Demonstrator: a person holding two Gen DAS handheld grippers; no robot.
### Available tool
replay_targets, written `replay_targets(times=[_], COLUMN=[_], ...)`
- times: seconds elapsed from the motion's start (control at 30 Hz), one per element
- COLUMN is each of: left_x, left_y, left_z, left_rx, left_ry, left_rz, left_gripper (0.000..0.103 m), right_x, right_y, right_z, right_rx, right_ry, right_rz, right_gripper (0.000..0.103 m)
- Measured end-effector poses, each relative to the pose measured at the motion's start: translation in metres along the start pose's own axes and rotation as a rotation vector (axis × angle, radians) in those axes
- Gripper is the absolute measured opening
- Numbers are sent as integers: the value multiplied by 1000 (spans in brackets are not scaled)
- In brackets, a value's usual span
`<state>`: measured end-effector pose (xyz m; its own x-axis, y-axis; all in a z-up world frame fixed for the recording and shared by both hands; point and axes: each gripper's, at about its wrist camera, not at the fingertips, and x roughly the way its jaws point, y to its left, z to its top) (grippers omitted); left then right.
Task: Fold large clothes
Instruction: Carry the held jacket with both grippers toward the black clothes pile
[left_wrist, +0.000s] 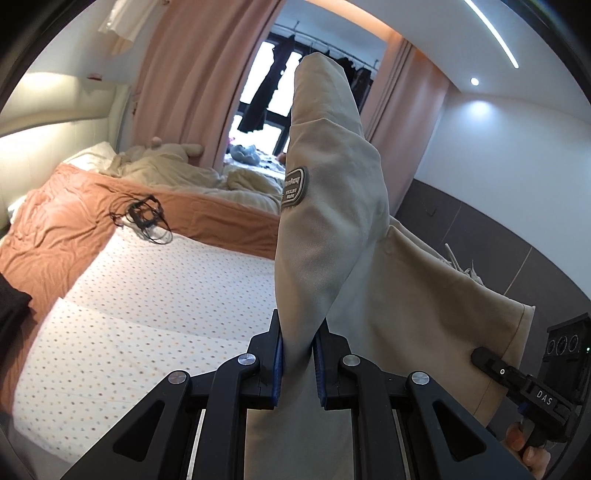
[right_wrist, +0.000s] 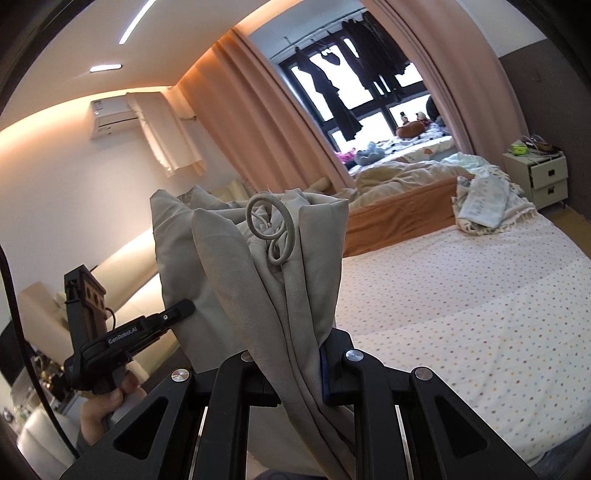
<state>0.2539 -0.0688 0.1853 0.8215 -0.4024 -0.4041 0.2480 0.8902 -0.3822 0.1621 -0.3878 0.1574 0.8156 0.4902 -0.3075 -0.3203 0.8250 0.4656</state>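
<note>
A large beige hooded garment (left_wrist: 332, 221) with a dark sleeve patch hangs in the air above the bed. My left gripper (left_wrist: 299, 354) is shut on a fold of it, and the cloth stands up tall between the blue pads. The right gripper (left_wrist: 480, 360) shows at the lower right of this view, clamped on the garment's far edge. In the right wrist view my right gripper (right_wrist: 295, 369) is shut on a bunched part of the beige garment (right_wrist: 258, 266) with its looped drawcord on top. The left gripper (right_wrist: 184, 308) grips the cloth at the left, held by a hand.
Below lies a bed with a dotted white sheet (right_wrist: 461, 295) and an orange blanket (left_wrist: 66, 225). Black cables (left_wrist: 144, 218) rest on the blanket. A crumpled duvet, folded cloths (right_wrist: 484, 206), a nightstand (right_wrist: 535, 177), pink curtains and a window with hanging clothes stand beyond.
</note>
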Motion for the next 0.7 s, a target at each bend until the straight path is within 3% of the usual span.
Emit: replay_targets(times=[0.37, 0.7], left_x=[-70, -124], left_y=[93, 192], left_z=[20, 37], left_rx=[-65, -140], left_ry=[-71, -140], left_rz=[80, 214], left_gripper=[14, 14], right_x=[56, 148], right_y=[96, 171], right_z=[-13, -45], right_rx=[-99, -161], right_ry=[80, 156], right_rz=[113, 297], right_gripper=[15, 15])
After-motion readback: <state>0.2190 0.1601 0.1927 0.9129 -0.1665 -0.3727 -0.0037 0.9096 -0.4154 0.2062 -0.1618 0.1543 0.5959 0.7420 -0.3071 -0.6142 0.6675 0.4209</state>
